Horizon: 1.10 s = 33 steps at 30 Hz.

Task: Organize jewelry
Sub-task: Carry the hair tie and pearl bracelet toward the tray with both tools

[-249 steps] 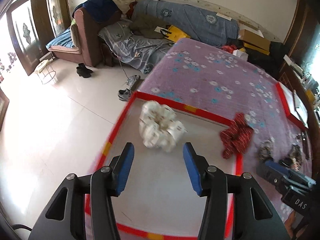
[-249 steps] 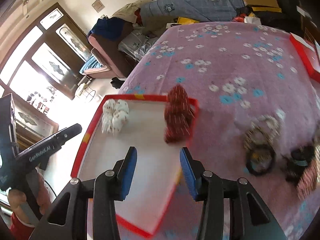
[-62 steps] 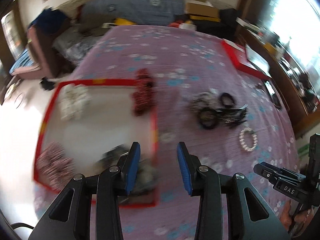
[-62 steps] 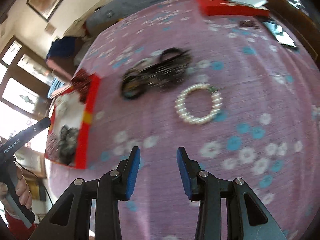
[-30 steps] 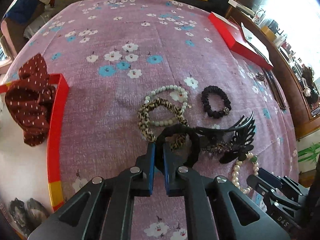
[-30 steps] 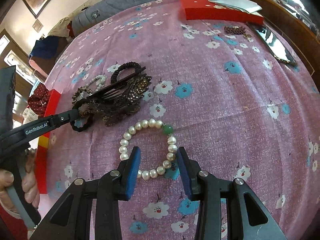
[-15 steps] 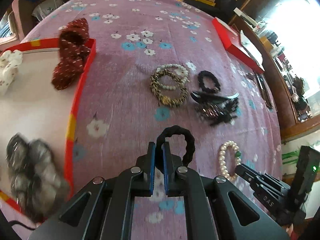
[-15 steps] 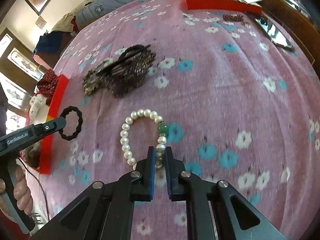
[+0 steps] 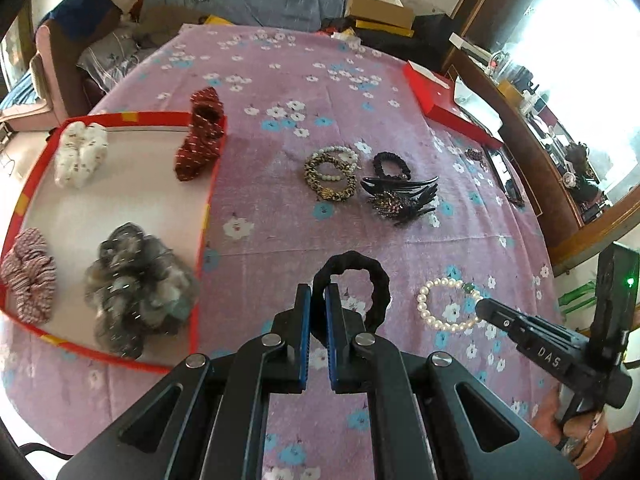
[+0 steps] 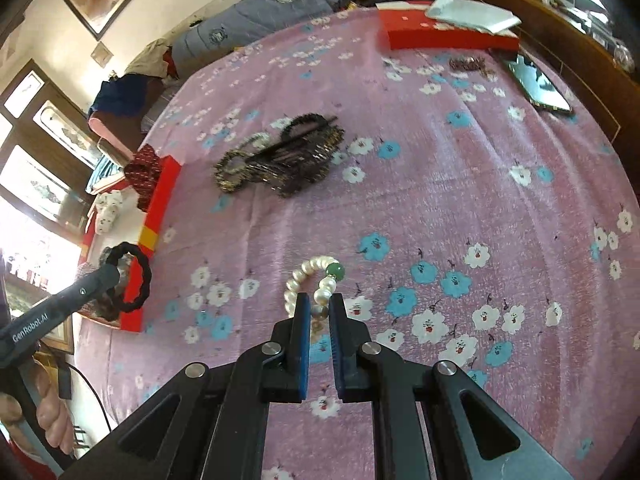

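Observation:
My left gripper is shut on a black hair tie and holds it above the purple cloth, right of the red-rimmed tray. The tie also shows in the right wrist view. My right gripper is shut on a pearl bracelet with a green bead; it also shows in the left wrist view. On the cloth lie a leopard bracelet, a bead bracelet, a small black scrunchie and a dark hair claw.
The tray holds a white scrunchie, a dark red one over its rim, a striped pink one and a grey one. A red box and a phone lie at the far right.
My left gripper has carried the black tie left, nearer the tray. My right gripper has stayed shut on the pearl bracelet and lifted it slightly.

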### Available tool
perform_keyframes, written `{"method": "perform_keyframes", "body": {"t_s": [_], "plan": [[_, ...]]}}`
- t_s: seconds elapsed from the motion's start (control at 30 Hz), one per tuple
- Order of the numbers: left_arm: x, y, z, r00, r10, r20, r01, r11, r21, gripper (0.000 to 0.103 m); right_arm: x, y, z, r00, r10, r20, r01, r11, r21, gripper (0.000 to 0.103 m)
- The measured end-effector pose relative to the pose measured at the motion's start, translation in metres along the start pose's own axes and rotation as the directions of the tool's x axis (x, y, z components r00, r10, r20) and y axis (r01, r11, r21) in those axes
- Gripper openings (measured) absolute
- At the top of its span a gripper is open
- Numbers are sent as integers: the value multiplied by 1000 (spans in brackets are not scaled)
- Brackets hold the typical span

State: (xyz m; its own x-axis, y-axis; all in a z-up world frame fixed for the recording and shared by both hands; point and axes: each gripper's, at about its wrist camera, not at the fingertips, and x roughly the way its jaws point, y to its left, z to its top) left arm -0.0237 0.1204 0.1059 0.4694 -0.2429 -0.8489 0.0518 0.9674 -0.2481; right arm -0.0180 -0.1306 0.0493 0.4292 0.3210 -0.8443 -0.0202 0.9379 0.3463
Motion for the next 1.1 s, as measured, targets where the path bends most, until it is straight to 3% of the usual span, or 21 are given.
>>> {"method": "perform_keyframes", "body": {"t_s": [0.67,1.1], "plan": [[-51,38,-20,994,63,86,-54,993,-101,6,-32,68,1,996,74,49,-66,986,-152,10],[-75,88,-21,984,125,129,-97,975,-200,6,-35,116,9,992,117,41,-102,961,-256,10]]}}
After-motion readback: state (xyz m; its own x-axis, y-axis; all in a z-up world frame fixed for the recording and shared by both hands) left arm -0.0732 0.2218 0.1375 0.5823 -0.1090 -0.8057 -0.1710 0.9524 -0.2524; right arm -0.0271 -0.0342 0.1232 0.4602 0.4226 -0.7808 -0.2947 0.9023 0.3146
